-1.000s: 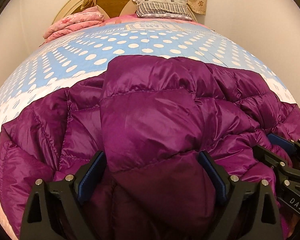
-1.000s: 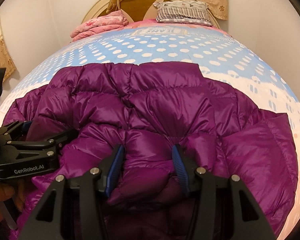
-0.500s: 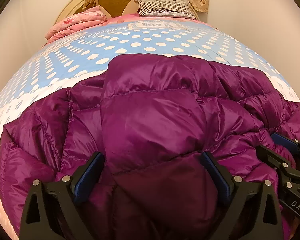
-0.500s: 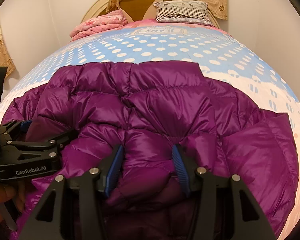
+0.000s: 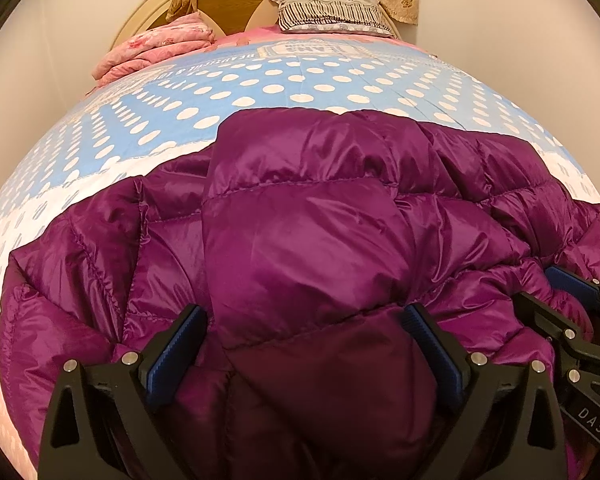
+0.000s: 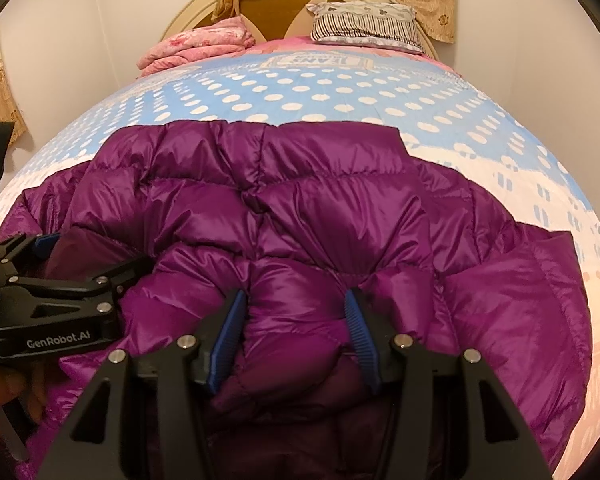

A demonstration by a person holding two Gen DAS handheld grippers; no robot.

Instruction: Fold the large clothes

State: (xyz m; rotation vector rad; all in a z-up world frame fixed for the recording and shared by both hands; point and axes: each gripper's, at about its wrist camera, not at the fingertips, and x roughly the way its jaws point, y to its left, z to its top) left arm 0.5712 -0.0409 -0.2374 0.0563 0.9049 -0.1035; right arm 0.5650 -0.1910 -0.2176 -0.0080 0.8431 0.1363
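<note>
A shiny purple quilted down jacket (image 5: 308,232) lies spread on the near part of the bed; it also fills the right wrist view (image 6: 300,224). My left gripper (image 5: 304,320) stands wide, with a thick fold of the jacket's near edge between its blue pads. My right gripper (image 6: 296,312) is closed narrower on a bunched fold of the near edge. The right gripper shows at the right edge of the left wrist view (image 5: 572,308). The left gripper shows at the left of the right wrist view (image 6: 60,276).
The bed has a blue cover with white dots (image 5: 300,80). A folded pink blanket (image 5: 156,46) and a striped pillow (image 5: 332,12) lie by the round headboard (image 5: 236,0). Walls close in on both sides.
Both grippers have shifted slightly, so the jacket's far edge sits a little lower in view. The grips on the near edge are unchanged.
</note>
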